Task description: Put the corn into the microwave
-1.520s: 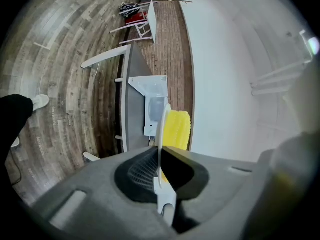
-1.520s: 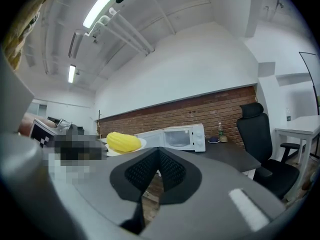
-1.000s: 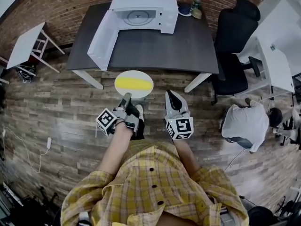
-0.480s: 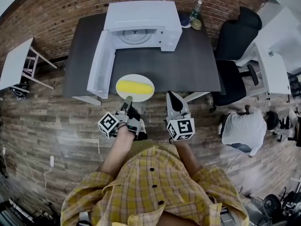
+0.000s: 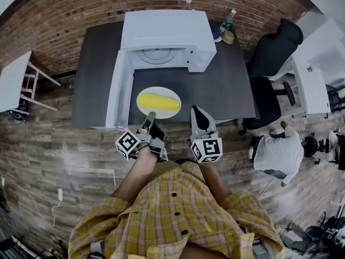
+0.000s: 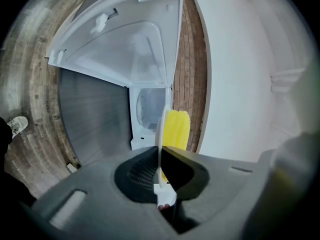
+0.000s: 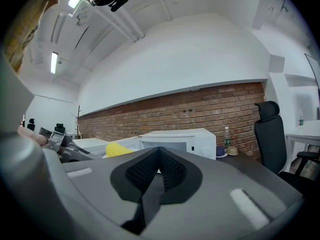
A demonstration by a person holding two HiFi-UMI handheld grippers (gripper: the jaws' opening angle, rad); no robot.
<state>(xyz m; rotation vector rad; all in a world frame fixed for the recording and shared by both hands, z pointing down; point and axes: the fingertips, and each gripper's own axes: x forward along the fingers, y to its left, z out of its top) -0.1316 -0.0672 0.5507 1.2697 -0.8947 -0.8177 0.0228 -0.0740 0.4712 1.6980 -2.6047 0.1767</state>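
Note:
A yellow corn cob lies on a white plate held level over the dark table's front edge. My left gripper is shut on the plate's near rim. In the left gripper view the plate shows edge-on between the jaws, with the corn beside it and the microwave's cavity straight ahead. The white microwave stands at the table's back, its door swung open to the left. My right gripper hangs shut and empty to the right of the plate.
The dark table carries a bottle and a small bowl at the back right. A black office chair stands to the right. A person crouches on the wood floor at right. A white table is at left.
The view has closed in on the table. The plate with the corn went from over the floor to over the table's front, nearer the open microwave. Both grippers moved forward.

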